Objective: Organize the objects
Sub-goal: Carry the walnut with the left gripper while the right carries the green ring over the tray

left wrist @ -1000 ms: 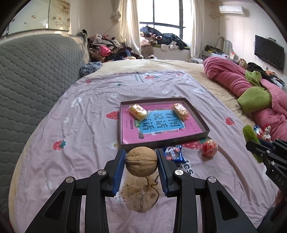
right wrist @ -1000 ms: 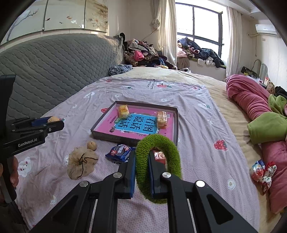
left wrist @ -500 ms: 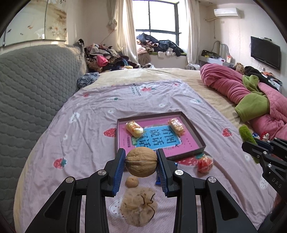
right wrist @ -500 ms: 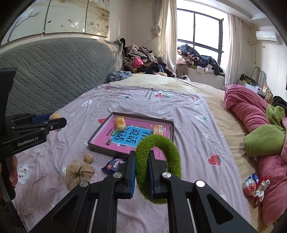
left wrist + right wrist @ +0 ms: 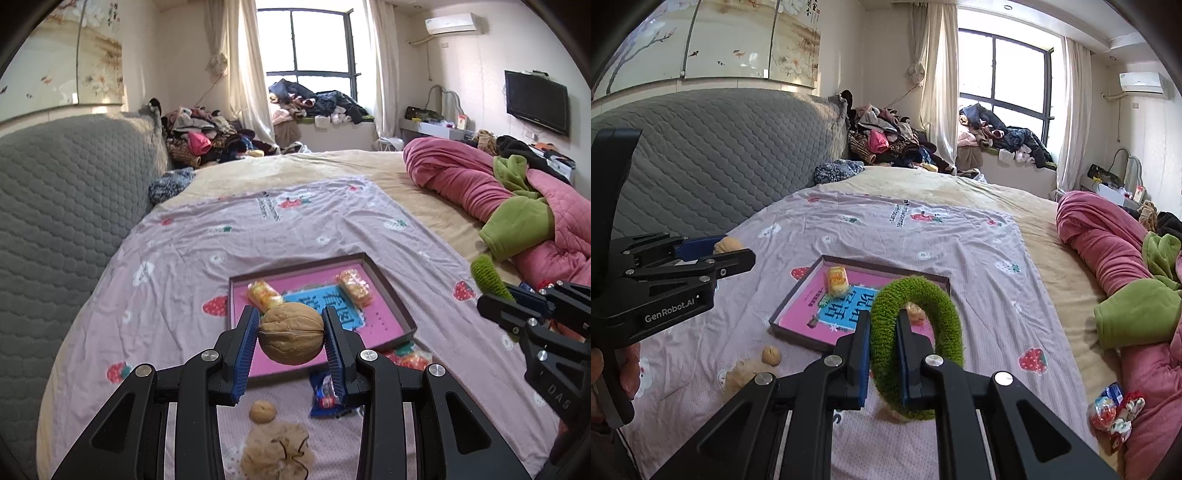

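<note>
My left gripper (image 5: 291,334) is shut on a walnut (image 5: 290,333) and holds it in the air just before the near edge of a shallow dark tray (image 5: 388,291) with a pink and blue lining. Two yellow wrapped snacks (image 5: 263,294) lie inside the tray. My right gripper (image 5: 882,350) is shut on the band of a fuzzy green ring (image 5: 938,310), raised over the bed right of the tray (image 5: 792,295). The left gripper (image 5: 735,254) also shows at the left of the right wrist view.
A small walnut (image 5: 262,410), a tan net pouch (image 5: 277,451), a blue snack packet (image 5: 325,395) and a red wrapped candy (image 5: 410,359) lie on the strawberry sheet (image 5: 177,266). More wrapped sweets (image 5: 1115,406) sit by the pink quilt (image 5: 1108,247). A grey headboard (image 5: 62,192) stands at left.
Both grippers have risen above the bed with their loads still held. The tray, the pouch and the packets now sit lower in both views.
</note>
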